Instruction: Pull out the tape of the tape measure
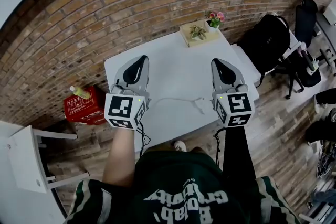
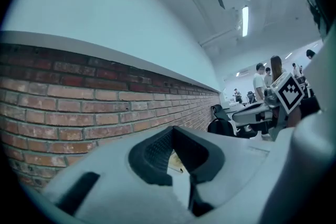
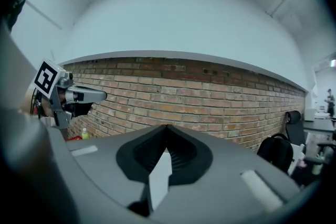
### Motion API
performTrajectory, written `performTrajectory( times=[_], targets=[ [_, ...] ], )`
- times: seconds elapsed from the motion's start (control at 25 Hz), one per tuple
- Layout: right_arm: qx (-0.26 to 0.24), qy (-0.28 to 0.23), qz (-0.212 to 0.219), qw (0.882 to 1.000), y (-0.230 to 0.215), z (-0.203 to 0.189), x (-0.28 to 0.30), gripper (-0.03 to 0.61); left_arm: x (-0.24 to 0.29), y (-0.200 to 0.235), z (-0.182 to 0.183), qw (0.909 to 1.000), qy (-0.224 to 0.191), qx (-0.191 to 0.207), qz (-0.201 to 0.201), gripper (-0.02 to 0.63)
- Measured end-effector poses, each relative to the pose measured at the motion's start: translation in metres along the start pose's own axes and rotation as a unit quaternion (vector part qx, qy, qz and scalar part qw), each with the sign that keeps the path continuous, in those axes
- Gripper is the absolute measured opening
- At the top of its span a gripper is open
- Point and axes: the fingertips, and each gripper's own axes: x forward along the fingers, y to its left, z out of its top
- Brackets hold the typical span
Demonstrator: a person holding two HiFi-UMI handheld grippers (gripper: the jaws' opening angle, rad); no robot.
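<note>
While both claws are pressed together on nothing, I hold them above the bench: left claw (image 1: 140, 59) and right claw (image 1: 218, 62), tips toward the brick wall (image 1: 131, 2). Below and between them, near the front edge of the white bench (image 1: 173, 63), lies a small white body I take for the tape measure (image 1: 201, 106). A thin white line (image 1: 168, 99) trails left from it; tape or cord, I cannot tell. Neither claw touches it. Judgement: pull not begun; gripping case and tape end remains.

The left gripper (image 2: 174, 135), jaws closed together, points along a brick wall (image 2: 79, 107).
</note>
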Motion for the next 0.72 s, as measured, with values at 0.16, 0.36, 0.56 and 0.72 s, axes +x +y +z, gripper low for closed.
performTrajectory(
  times=[0.16, 0.36, 0.56, 0.72],
  targets=[
    [-0.01, -0.009, -0.005, 1.0, -0.001, 0.002, -0.002, 0.014, 0.001, 0.002, 0.002, 0.9999, -0.001, 0.012, 0.01, 0.008],
    [-0.015, -0.01, -0.013, 1.0, -0.007, 0.003, -0.004, 0.014, 0.004, 0.007, -0.004, 0.9995, 0.013, 0.013, 0.026, 0.008],
    [-0.014, -0.006, -0.018, 1.0, -0.009, 0.0, -0.005, 0.014, 0.005, 0.009, -0.007, 0.9994, 0.018, 0.006, 0.03, 0.008],
    [-0.014, -0.007, -0.018, 1.0, -0.009, 0.002, -0.006, 0.014, 0.004, 0.01, -0.006, 0.9994, 0.015, 0.005, 0.032, 0.008]
  ],
)
